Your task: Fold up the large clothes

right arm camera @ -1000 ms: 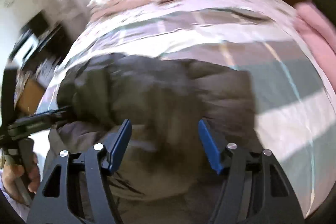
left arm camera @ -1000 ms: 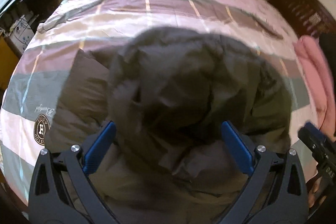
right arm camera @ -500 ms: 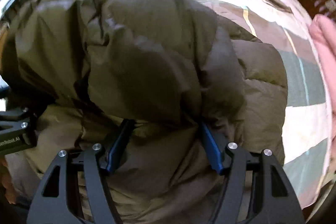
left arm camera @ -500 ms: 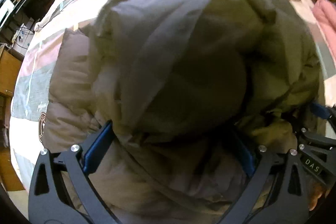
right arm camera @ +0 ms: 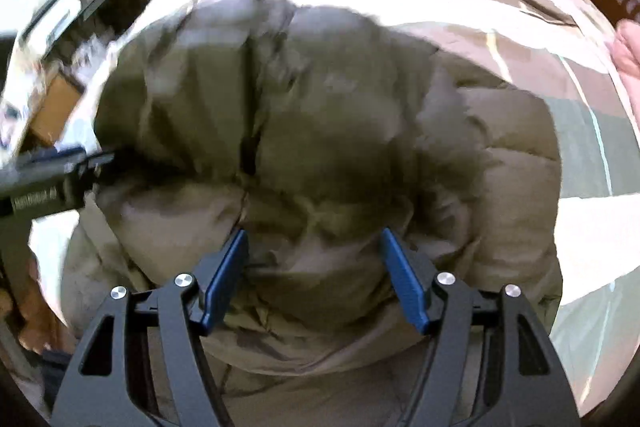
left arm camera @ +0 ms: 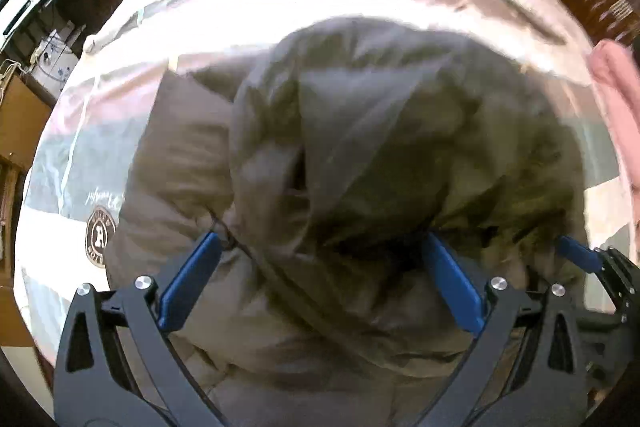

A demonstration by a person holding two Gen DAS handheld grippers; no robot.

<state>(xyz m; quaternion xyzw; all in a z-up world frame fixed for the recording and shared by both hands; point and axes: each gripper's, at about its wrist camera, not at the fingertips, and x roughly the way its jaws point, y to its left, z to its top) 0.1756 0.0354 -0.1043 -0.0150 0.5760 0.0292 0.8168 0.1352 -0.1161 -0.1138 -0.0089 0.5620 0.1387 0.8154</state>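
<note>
**Left wrist view: puffer jacket half-folded on the bed**

My bed [left arm camera: 100, 155] carries the brown puffer jacket [left arm camera: 380, 155], bunched and doubled over, not yet tidy. My left tool [left arm camera: 320, 291] and right tool [right arm camera: 314, 279] both spread wide, gripping nothing.

Both views motion-blurred, esp. right wrist view: jacket [right arm camera: 320, 131] quilting and seams smeared, room at upper left unreadable. Left gripper [left arm camera: 320, 267] fingertip ends buried under a jacket [left arm camera: 400, 147] fold; whether they pinch fabric can't be told. Right gripper [right arm camera: 314, 259] tips likewise tucked beneath the fold; contact w/ cloth not resolvable. Gripper bodies cut off by bottom edge in both views. Round logo [left arm camera: 100, 235] on the bedspread [left arm camera: 72, 163] too small and warped to read; script above it illegible. Jacket hem cut off at bottom edge. Pink fabric [left arm camera: 616, 99] cropped at right edge; identity unclear.
</note>
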